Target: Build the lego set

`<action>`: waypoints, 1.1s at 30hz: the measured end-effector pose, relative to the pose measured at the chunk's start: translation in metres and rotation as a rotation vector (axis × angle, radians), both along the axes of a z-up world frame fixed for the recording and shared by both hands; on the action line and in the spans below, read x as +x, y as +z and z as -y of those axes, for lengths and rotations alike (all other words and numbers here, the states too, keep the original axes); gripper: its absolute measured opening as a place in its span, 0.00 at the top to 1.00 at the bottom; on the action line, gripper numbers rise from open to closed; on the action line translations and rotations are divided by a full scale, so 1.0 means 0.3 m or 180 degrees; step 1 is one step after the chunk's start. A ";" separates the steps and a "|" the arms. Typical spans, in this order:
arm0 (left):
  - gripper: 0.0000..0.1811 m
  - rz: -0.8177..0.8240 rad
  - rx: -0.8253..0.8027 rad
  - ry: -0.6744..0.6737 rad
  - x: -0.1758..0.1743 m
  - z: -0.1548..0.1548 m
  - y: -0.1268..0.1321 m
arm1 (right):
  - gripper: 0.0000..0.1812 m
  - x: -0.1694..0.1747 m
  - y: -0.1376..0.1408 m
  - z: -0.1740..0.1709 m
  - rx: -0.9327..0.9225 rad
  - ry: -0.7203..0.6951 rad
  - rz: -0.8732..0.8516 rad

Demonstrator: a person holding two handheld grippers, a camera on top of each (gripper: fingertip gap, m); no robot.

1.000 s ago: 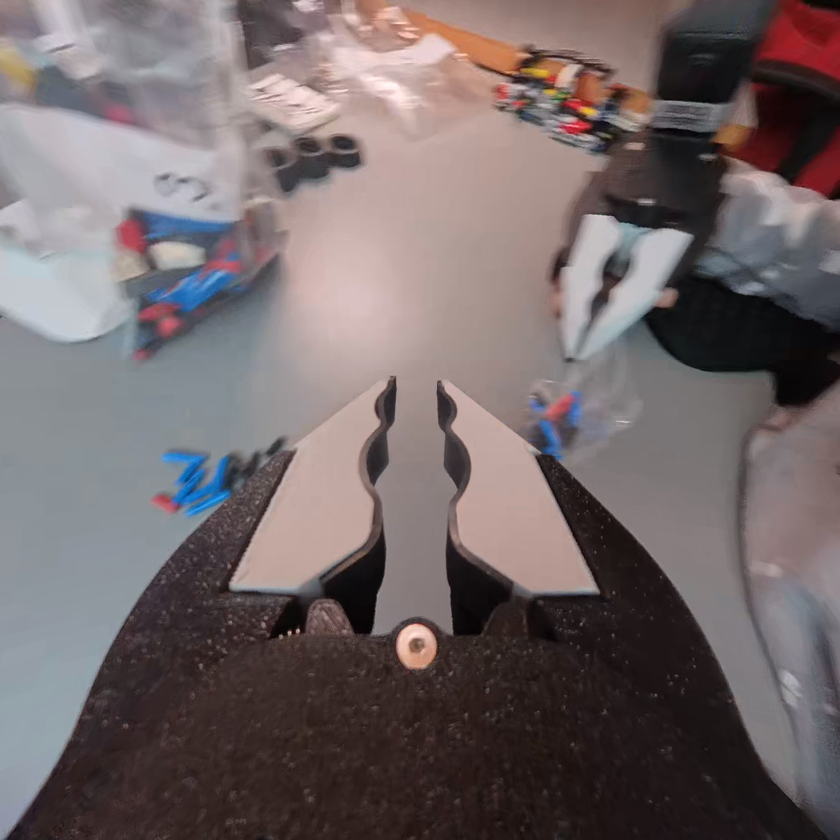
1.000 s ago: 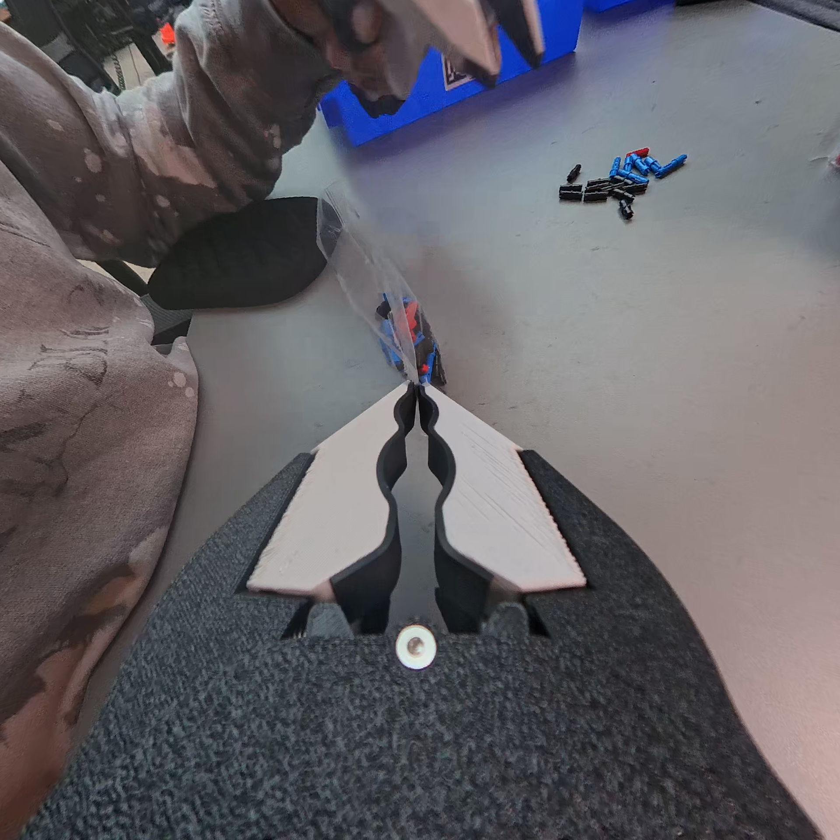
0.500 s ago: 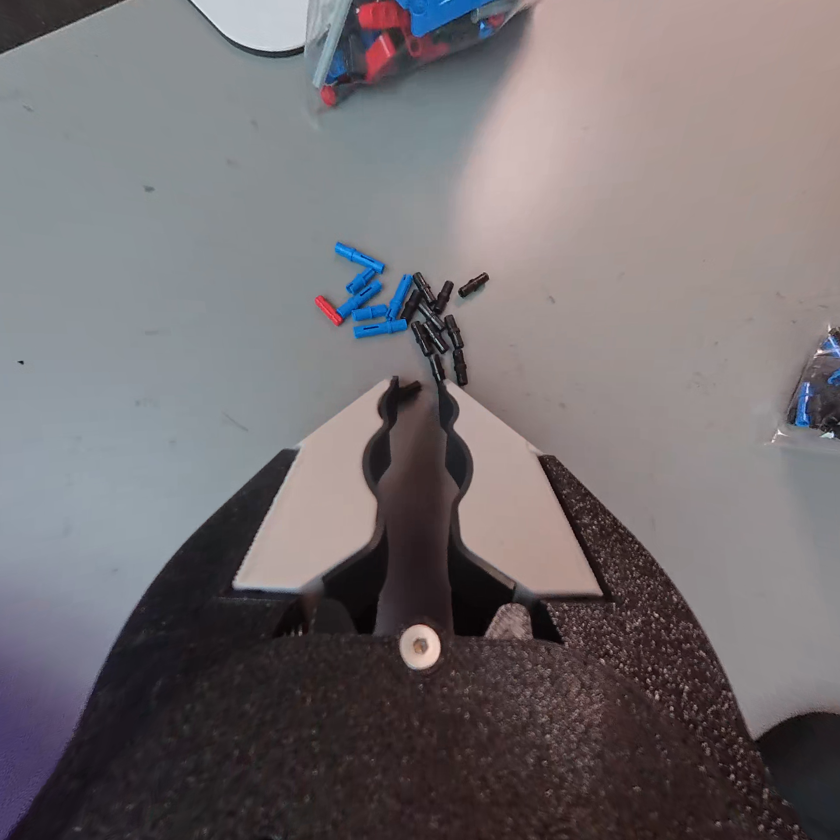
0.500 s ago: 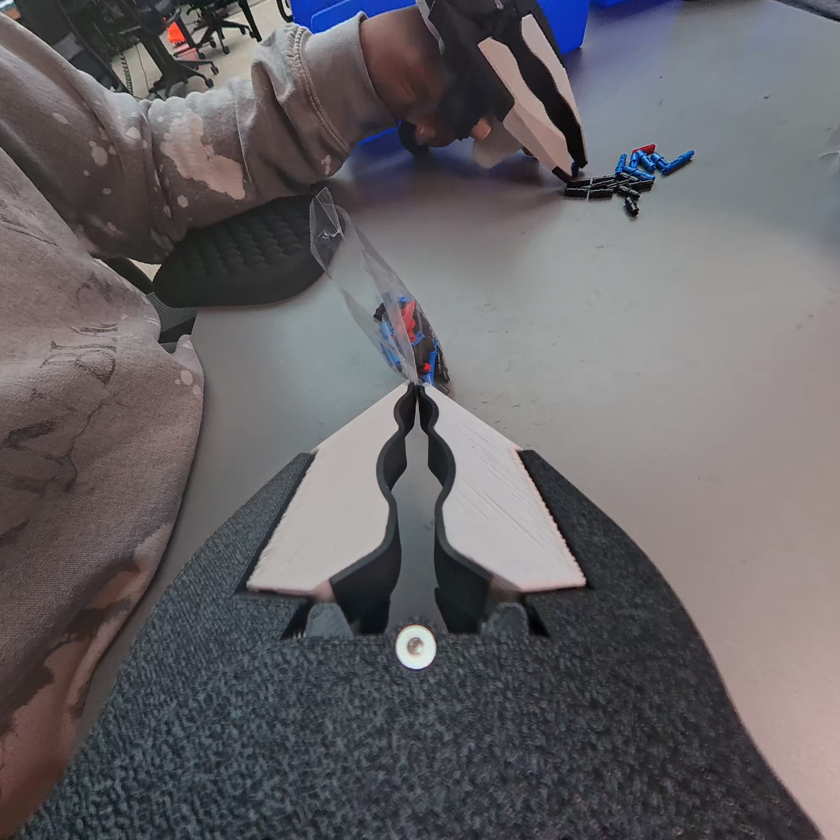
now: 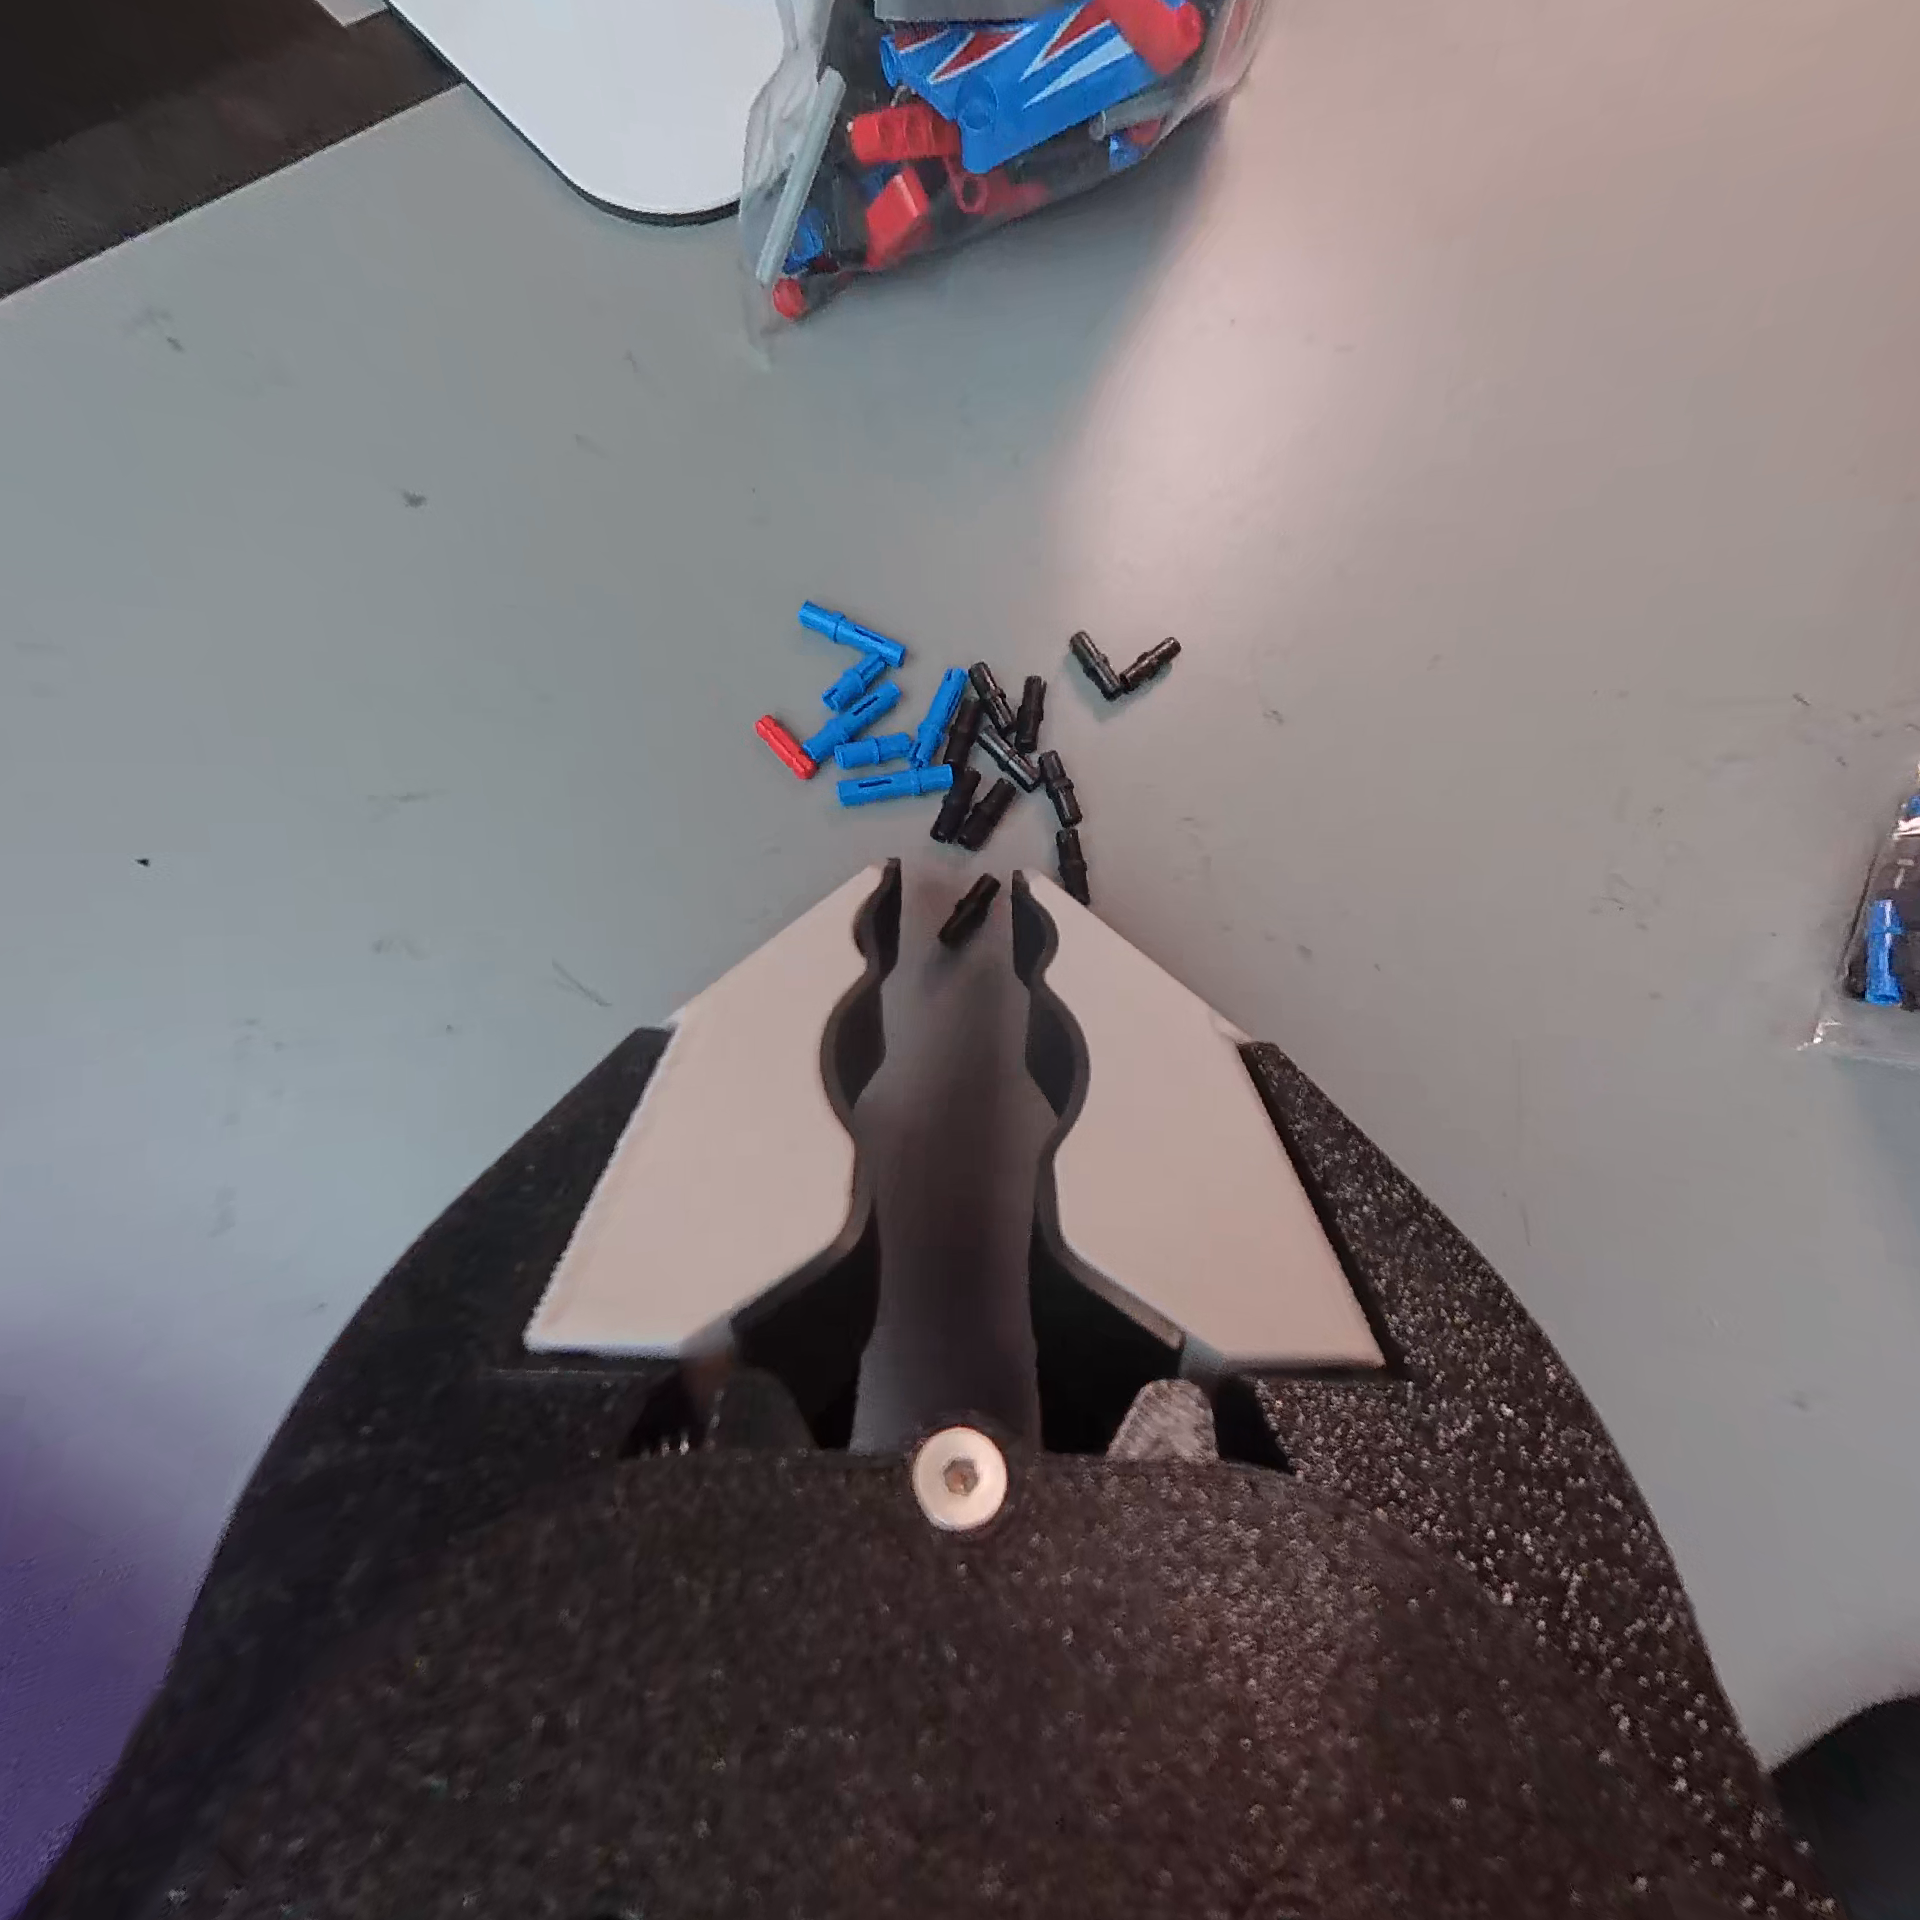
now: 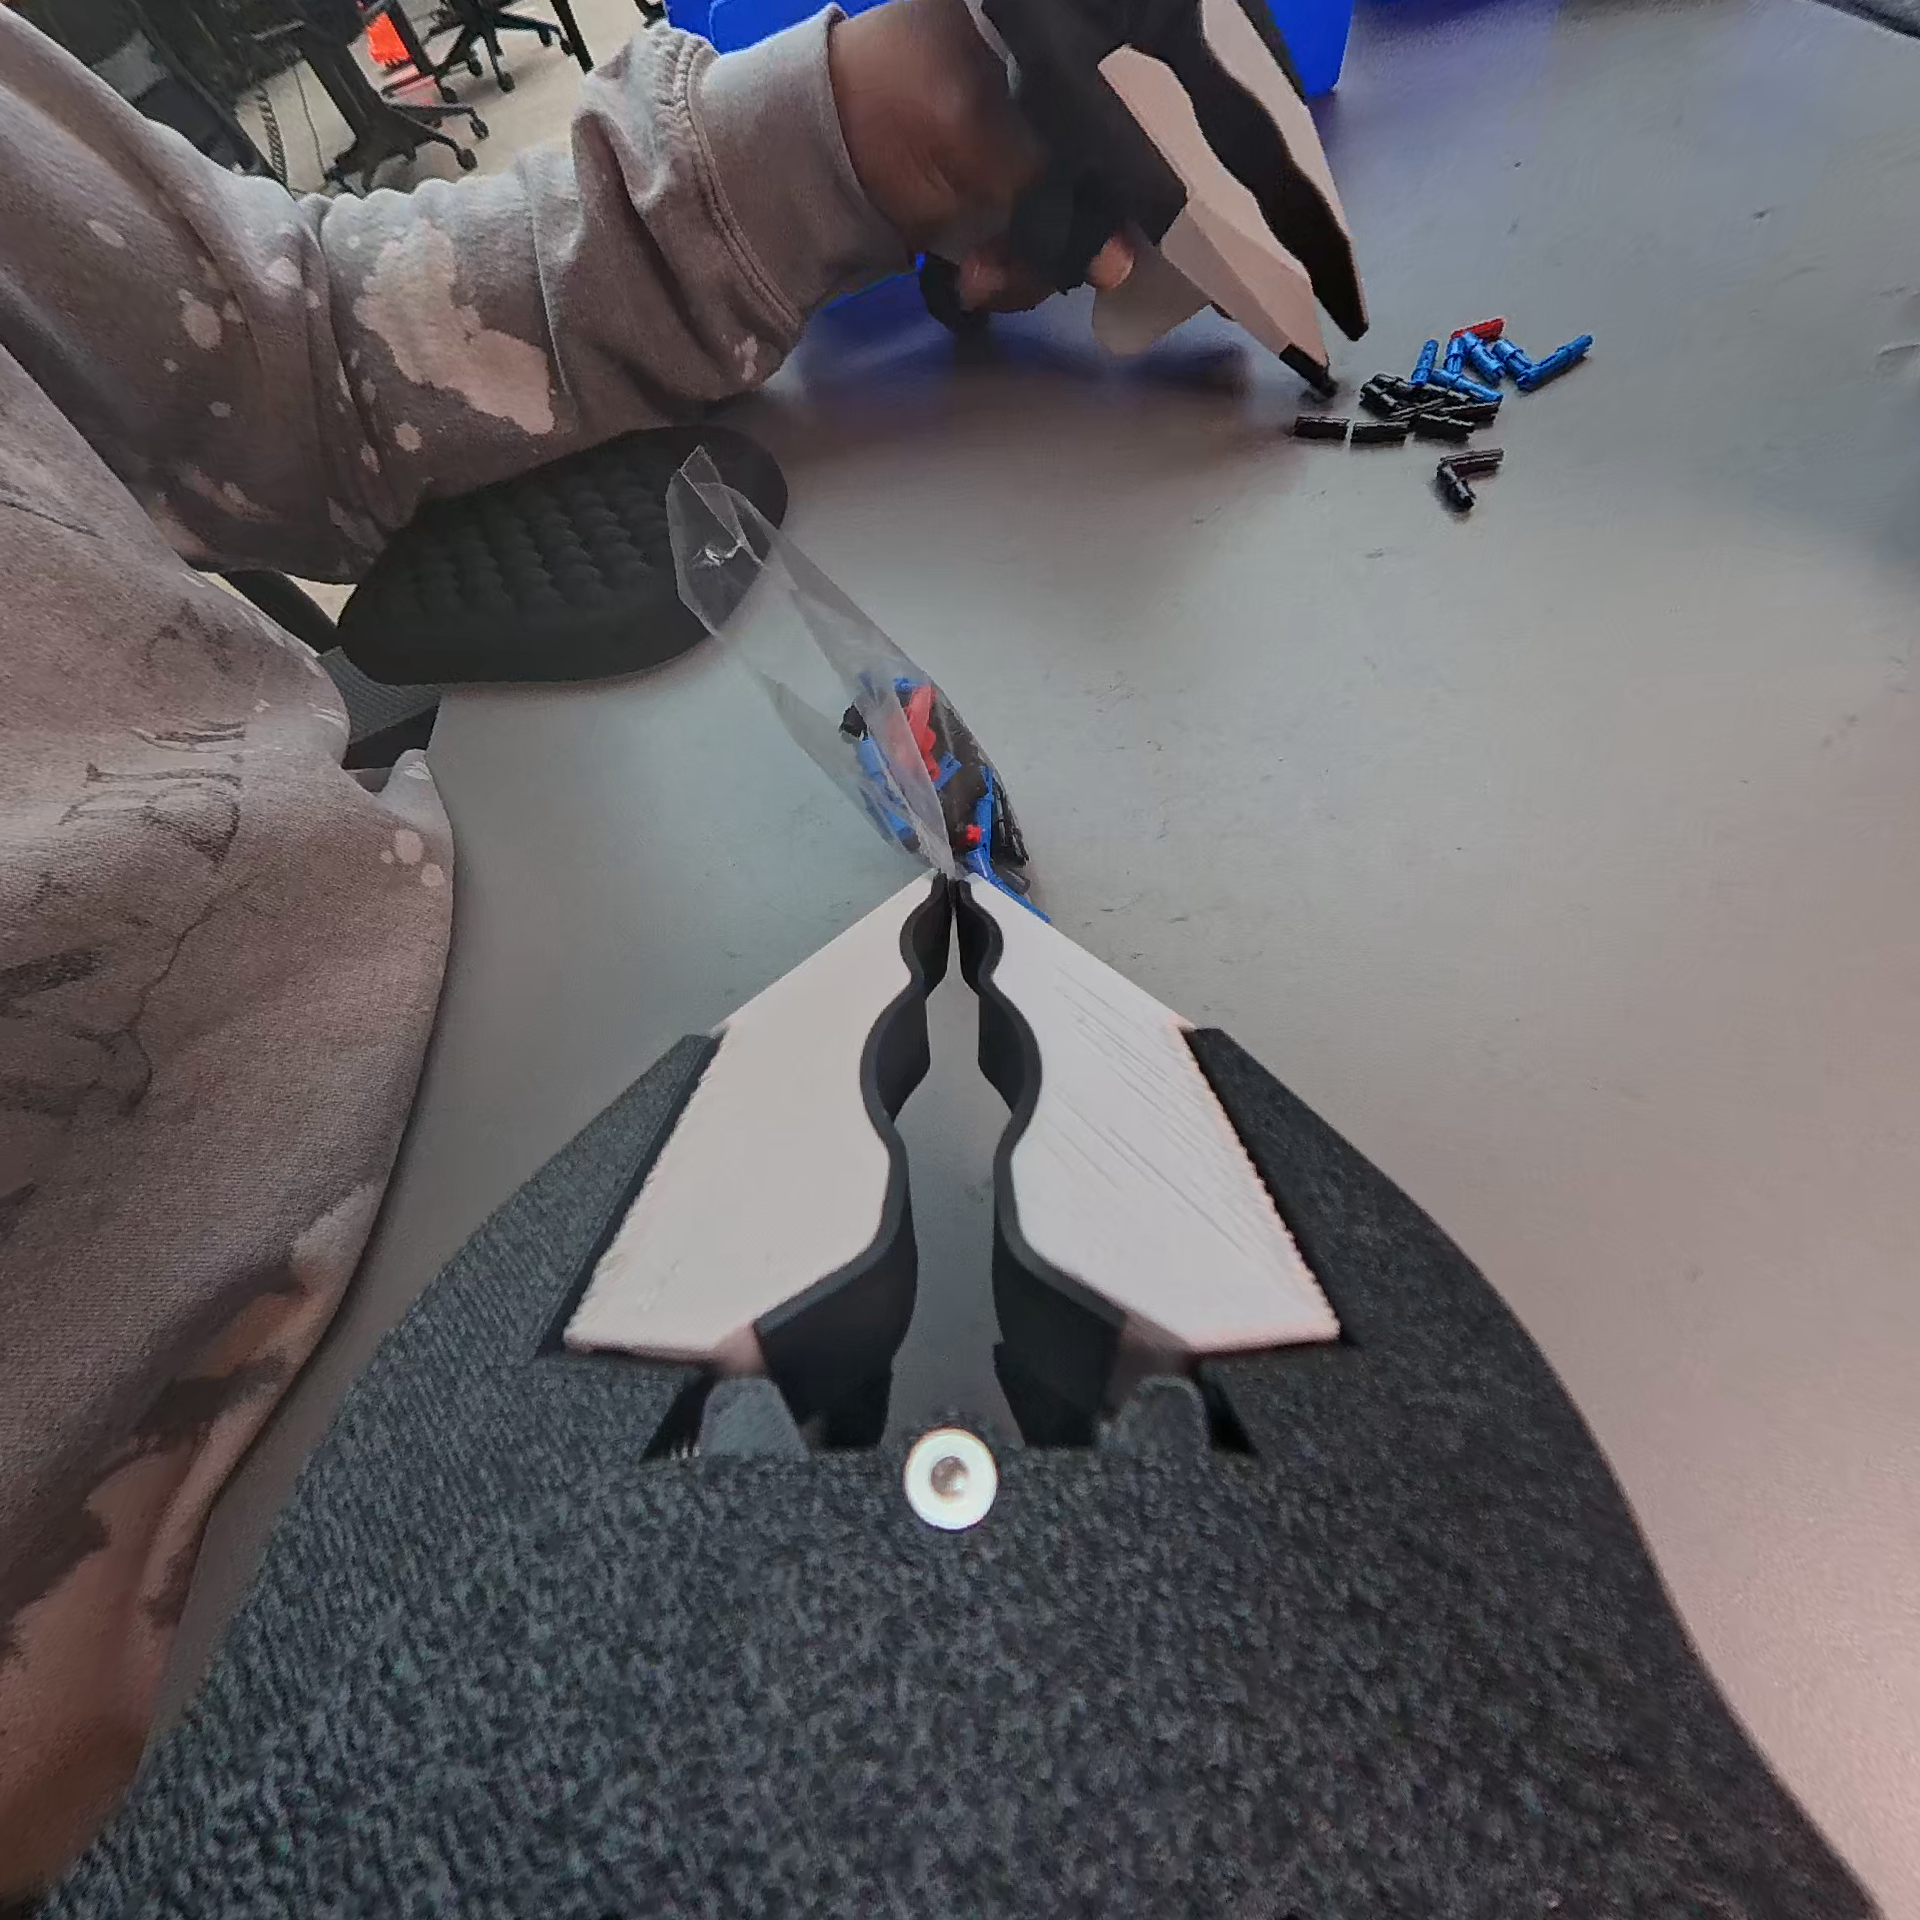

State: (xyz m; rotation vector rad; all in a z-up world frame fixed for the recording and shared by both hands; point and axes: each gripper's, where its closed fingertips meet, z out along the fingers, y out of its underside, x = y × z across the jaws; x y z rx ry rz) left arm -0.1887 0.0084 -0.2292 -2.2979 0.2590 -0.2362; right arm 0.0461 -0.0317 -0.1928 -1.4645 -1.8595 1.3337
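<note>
My left gripper [image 5: 958, 876] is open, its tips low over the grey table [image 5: 1455, 520] at the near edge of a loose pile of pins. One black pin [image 5: 968, 907] lies between its tips, not gripped. Beyond it lie more black pins [image 5: 1000, 748], several blue pins [image 5: 871, 750] and one red pin [image 5: 784, 746]. My right gripper [image 6: 951, 883] is shut on the corner of a small clear bag [image 6: 831, 644] of blue, red and black parts, holding it up off the table. The left gripper [image 6: 1335, 353] and the pin pile [image 6: 1444, 390] also show in the right wrist view.
A larger clear bag of blue, red and black lego parts [image 5: 977, 135] lies beyond the pile, beside a white flat object [image 5: 582, 94]. A person's sleeve [image 6: 468, 291] and a black chair armrest [image 6: 540, 561] are at the table's left edge. A blue bin [image 6: 1330, 52] stands behind. My hands' fingertips stand some 25 cm from each other.
My left gripper swung down from mid-air to the pin pile and its jaws have widened slightly; a black pin now lies between its tips. My right gripper still holds the small bag, unmoved.
</note>
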 end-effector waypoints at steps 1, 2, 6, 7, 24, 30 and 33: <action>0.88 -0.0043 0.0035 0.0013 -0.002 -0.008 0.001 | 1.00 0.000 0.000 0.001 0.0000 0.0003 0.0002; 0.88 -0.0094 0.0061 0.0007 -0.002 -0.017 0.001 | 1.00 0.000 -0.001 0.001 -0.0001 0.0005 0.0006; 0.89 -0.0166 -0.0053 -0.0105 0.011 -0.039 -0.027 | 1.00 -0.001 -0.003 0.002 -0.0001 0.0007 0.0016; 0.89 -0.0176 -0.0078 -0.0134 0.014 -0.042 -0.033 | 1.00 -0.001 -0.003 0.001 0.0000 0.0006 0.0013; 0.95 -0.0193 0.0004 -0.0252 0.019 -0.027 -0.006 | 1.00 -0.003 -0.005 -0.003 -0.0017 -0.0020 0.0027; 0.95 0.0314 0.0431 -0.0578 0.145 0.001 0.159 | 1.00 -0.011 0.002 -0.026 -0.0061 -0.0154 0.0001; 0.95 0.0588 0.0680 -0.1028 0.303 0.040 0.282 | 1.00 -0.018 0.005 -0.041 -0.0234 -0.0271 0.0043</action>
